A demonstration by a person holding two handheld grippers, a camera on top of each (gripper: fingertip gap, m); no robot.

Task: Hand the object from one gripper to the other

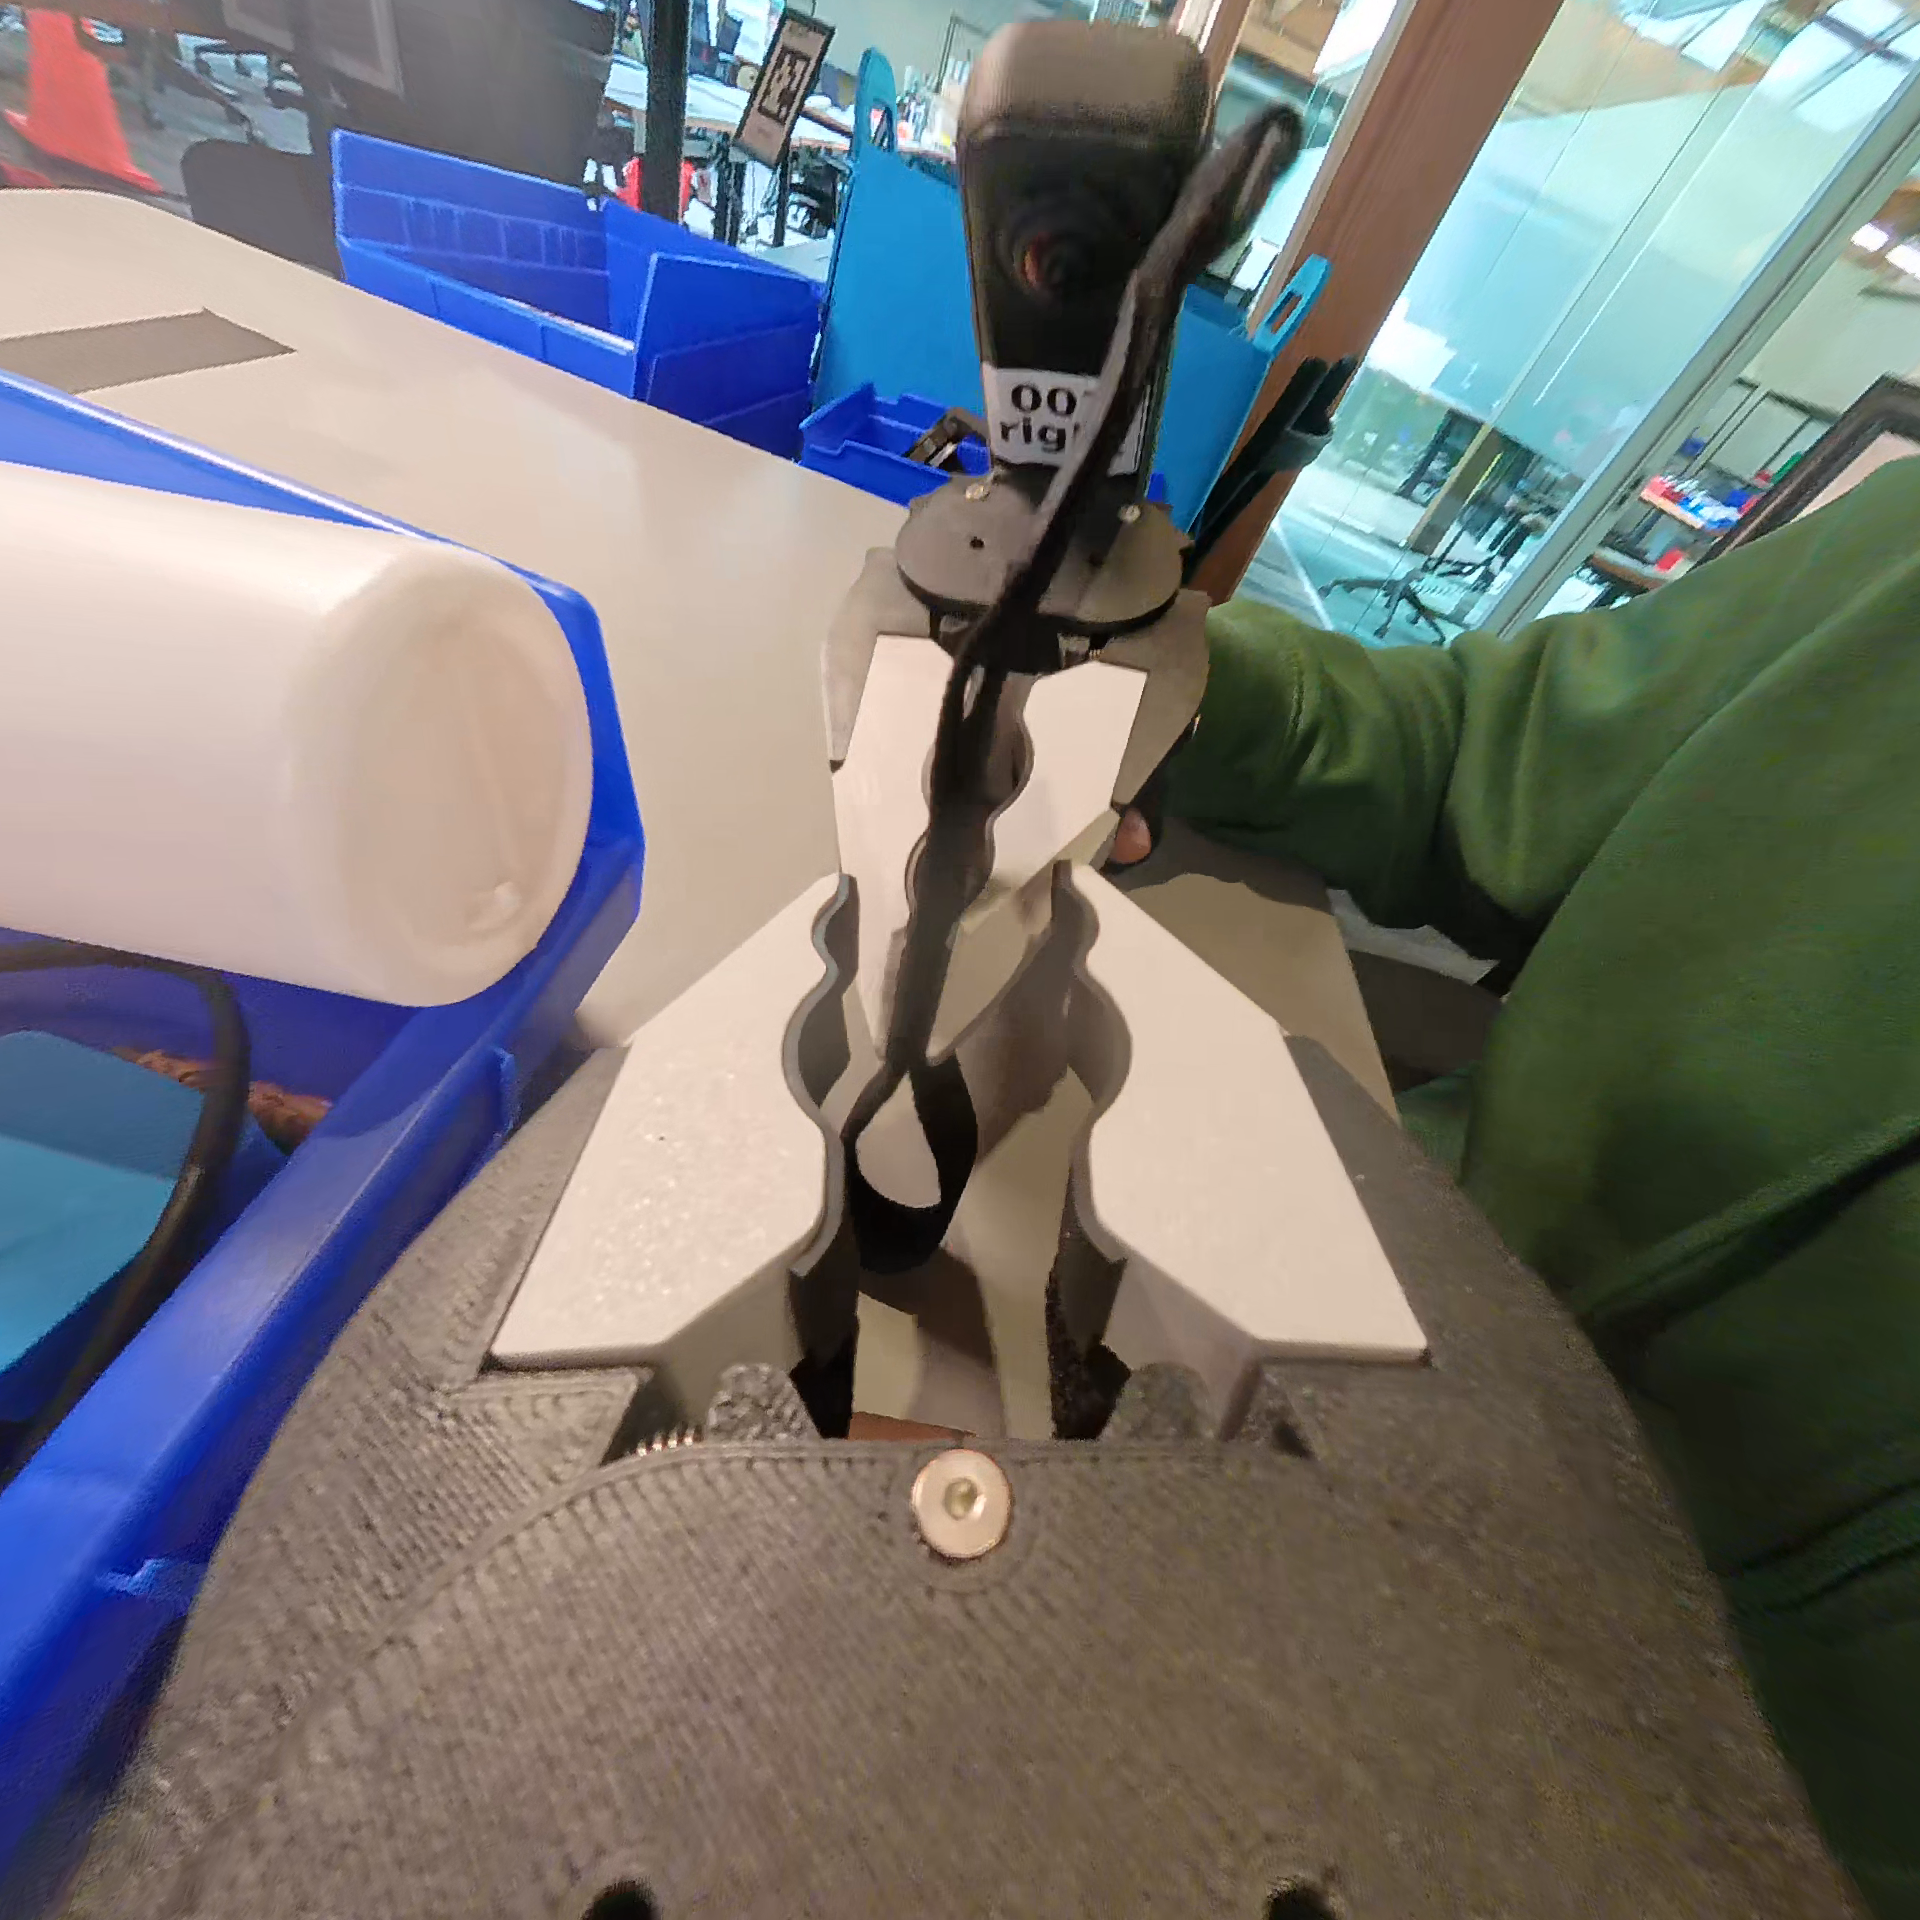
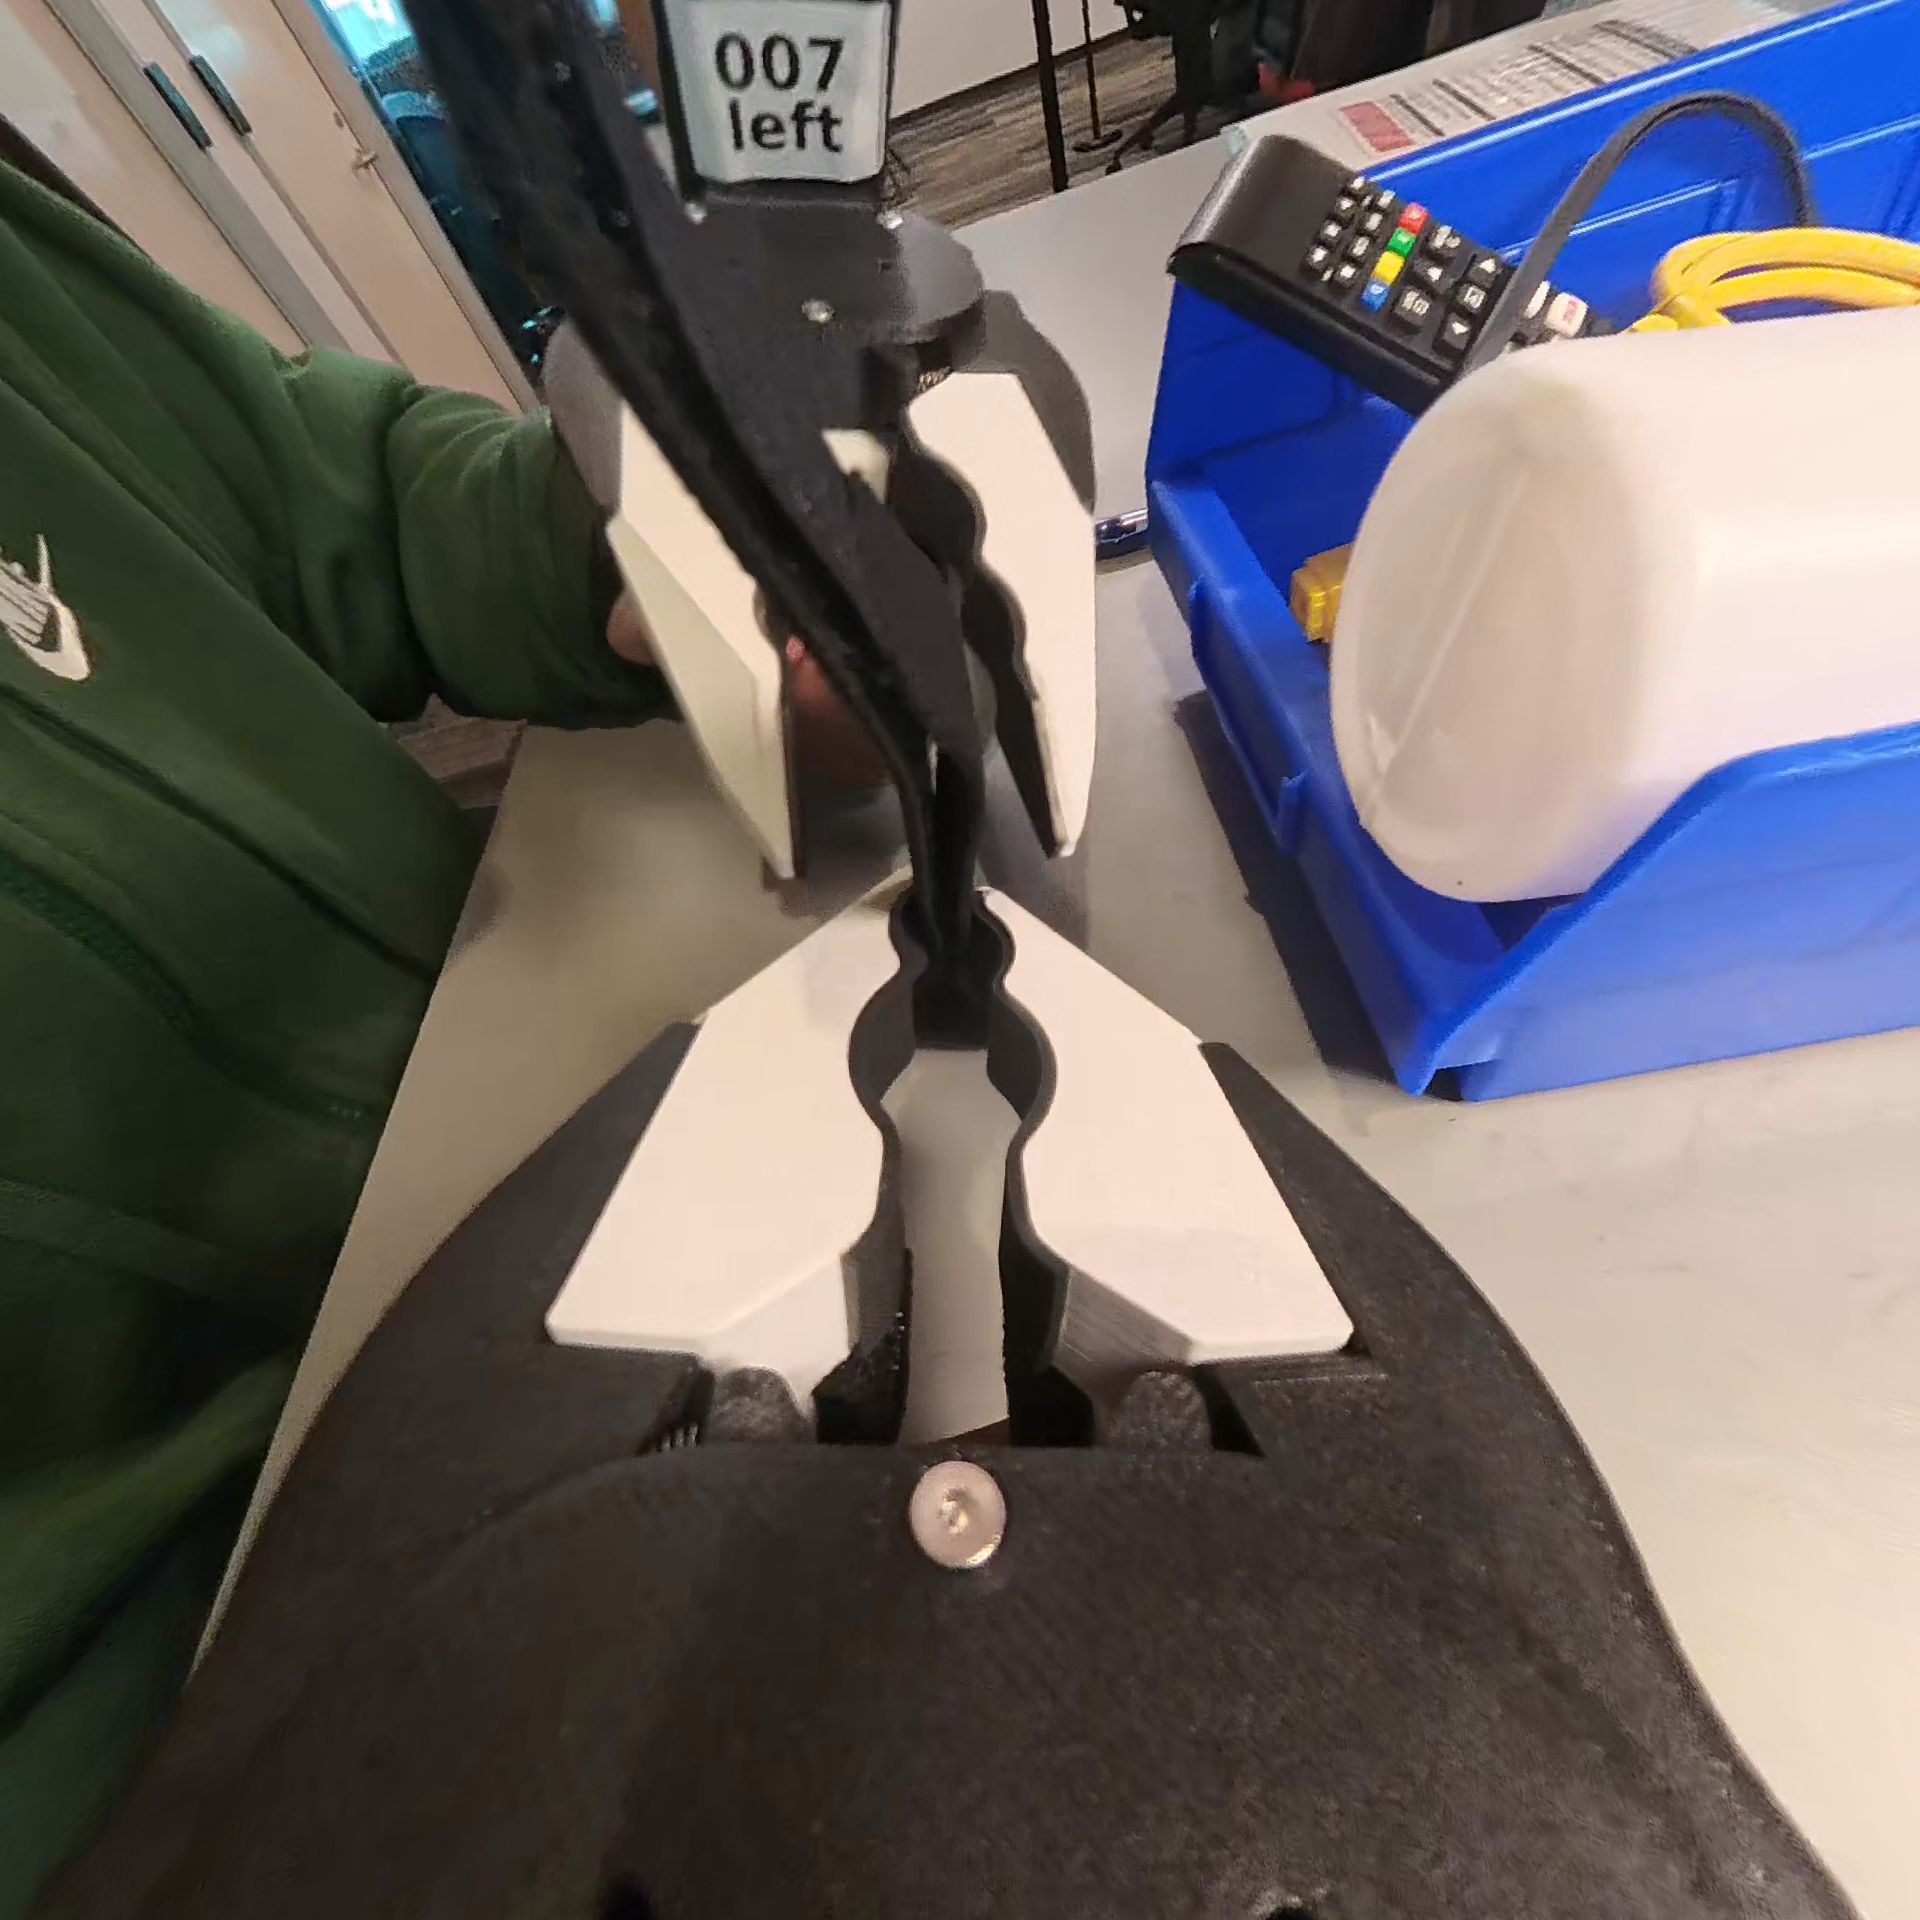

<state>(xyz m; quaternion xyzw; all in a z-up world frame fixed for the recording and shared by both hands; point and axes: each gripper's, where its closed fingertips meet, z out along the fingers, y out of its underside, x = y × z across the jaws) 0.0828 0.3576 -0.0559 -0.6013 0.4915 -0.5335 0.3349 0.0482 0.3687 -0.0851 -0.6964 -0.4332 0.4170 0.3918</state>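
Observation:
A long black strap (image 2: 940, 977) is pinched between the tips of my right gripper (image 2: 945, 920), which is shut on it. From there the strap runs up between the fingers of my left gripper (image 2: 925, 847), which faces it with its fingers apart. In the left wrist view my left gripper (image 1: 956, 883) is open. The right gripper (image 1: 961, 1023) reaches in between its fingers. The strap (image 1: 914, 1143) loops inside that gap and trails up over the right gripper's camera. Both grippers are held above the grey table (image 2: 1558, 1299).
A blue bin (image 2: 1558, 987) stands beside the grippers with a white plastic bottle (image 2: 1621, 603) lying on it, a black keypad terminal (image 2: 1382, 260) and a yellow cable (image 2: 1787, 270). More blue bins (image 1: 623, 312) stand farther off. A person's green sleeve (image 1: 1558, 831) is close by. Only a small space, under 4 cm, lies between the two pairs of fingers.

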